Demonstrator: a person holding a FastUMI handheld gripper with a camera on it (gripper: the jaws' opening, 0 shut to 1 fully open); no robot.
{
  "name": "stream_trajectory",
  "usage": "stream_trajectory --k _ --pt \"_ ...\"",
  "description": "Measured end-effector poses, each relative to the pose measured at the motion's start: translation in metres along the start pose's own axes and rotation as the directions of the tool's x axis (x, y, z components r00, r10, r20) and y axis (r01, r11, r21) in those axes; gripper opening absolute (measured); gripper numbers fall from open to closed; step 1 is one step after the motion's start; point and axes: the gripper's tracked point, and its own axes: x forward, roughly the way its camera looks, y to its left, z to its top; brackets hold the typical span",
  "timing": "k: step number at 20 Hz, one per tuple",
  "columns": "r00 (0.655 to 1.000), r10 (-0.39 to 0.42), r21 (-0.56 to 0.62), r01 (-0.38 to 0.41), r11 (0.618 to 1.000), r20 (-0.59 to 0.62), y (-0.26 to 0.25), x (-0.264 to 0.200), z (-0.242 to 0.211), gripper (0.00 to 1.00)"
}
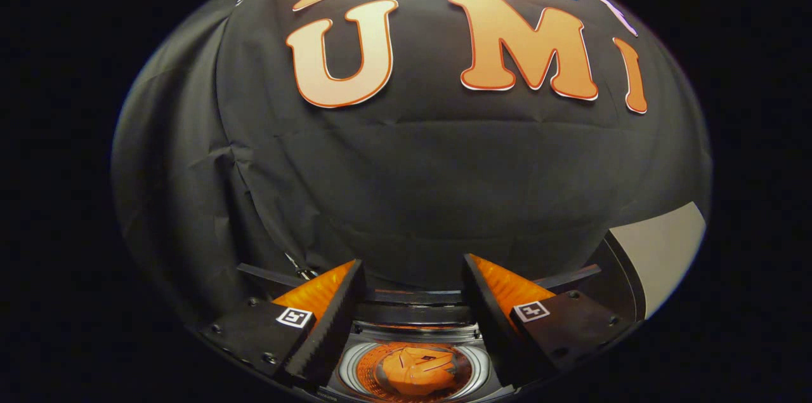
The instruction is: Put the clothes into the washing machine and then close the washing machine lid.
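An orange garment lies bunched inside the round drum of the washing machine, seen from above between the roots of my fingers. My gripper hangs over the machine's opening with its fingers spread wide and nothing between them. The raised lid of the machine, with a pale panel and a dark rim, stands to the right beyond my right finger. The fingertips point at the black cloth wall behind the machine.
The black cloth wall rises close behind the washing machine and curves round on the left. A thin dark bar runs behind my left finger, and another behind the right.
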Motion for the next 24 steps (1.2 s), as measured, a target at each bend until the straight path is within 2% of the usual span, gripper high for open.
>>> stream_trajectory --k 11,24 --pt "1.000 -0.006 -0.010 0.006 1.000 0.010 0.002 -0.028 -0.021 0.99" --pt "0.993 -0.009 -0.037 0.014 0.999 0.120 0.006 -0.047 -0.036 0.99"
